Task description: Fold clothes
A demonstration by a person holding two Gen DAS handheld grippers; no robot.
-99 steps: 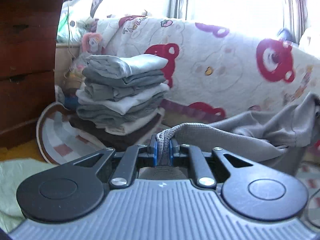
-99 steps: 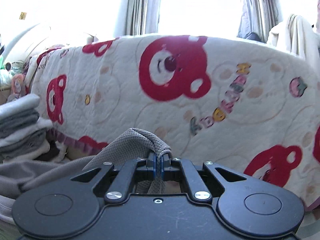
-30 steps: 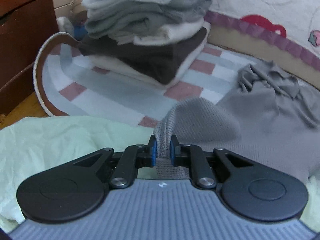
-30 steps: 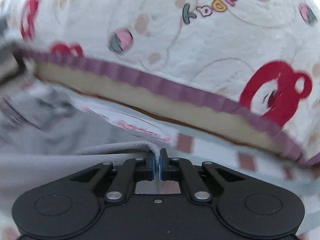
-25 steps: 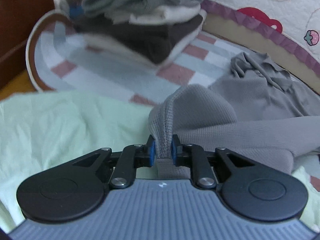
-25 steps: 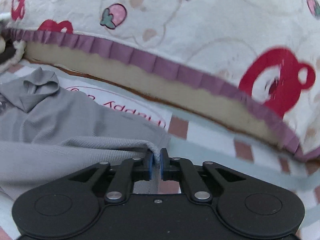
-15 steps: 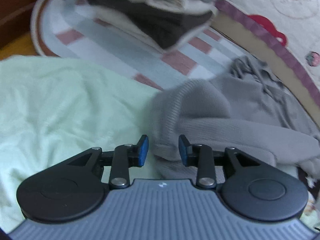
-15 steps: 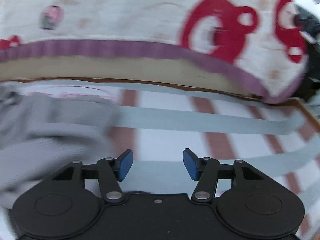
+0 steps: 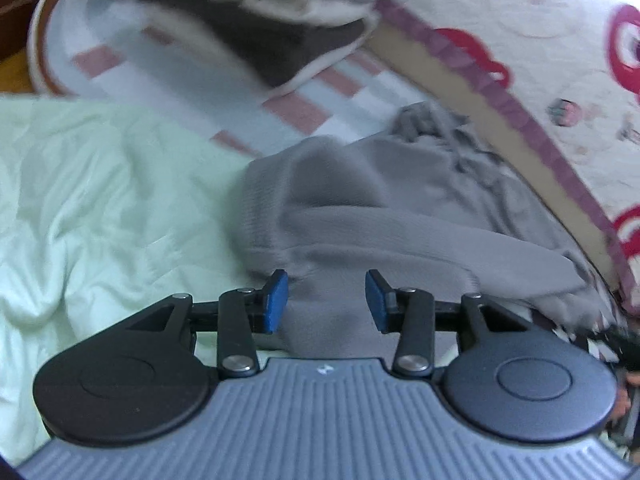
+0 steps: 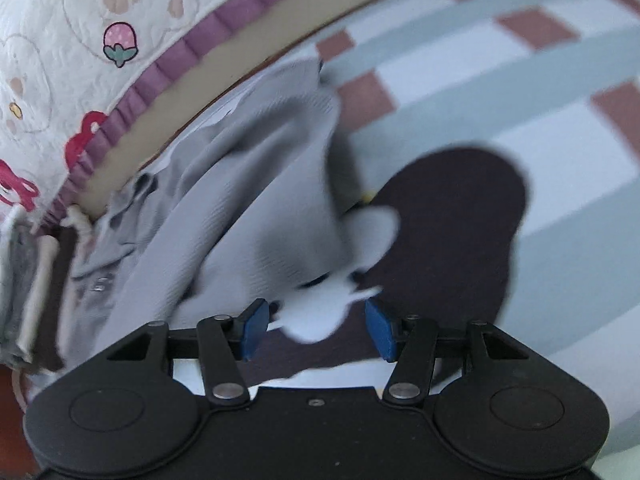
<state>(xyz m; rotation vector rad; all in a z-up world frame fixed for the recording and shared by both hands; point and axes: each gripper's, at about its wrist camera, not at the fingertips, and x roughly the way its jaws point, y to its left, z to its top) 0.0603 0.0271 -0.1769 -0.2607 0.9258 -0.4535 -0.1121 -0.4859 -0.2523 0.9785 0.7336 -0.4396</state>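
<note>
A grey knit shirt lies crumpled on the checked rug, with one edge over a pale green sheet. My left gripper hovers over its near fold. The jaws are opening, and the cloth lies loose under the gap with the blue pads clear of it. In the right wrist view the same shirt stretches along the bed's edge. My right gripper stands open just above the shirt's corner and presses on nothing. A stack of folded clothes sits at the back of the rug.
A bed quilt with red bears and a purple frilled hem borders the rug. A dark brown patch with a white shape shows on the rug under the right gripper. The folded stack shows at that view's left edge.
Both grippers were shut on the grey shirt; both have let go and it now lies on the rug. The right gripper has rolled and sunk toward it. The left gripper has shifted slightly.
</note>
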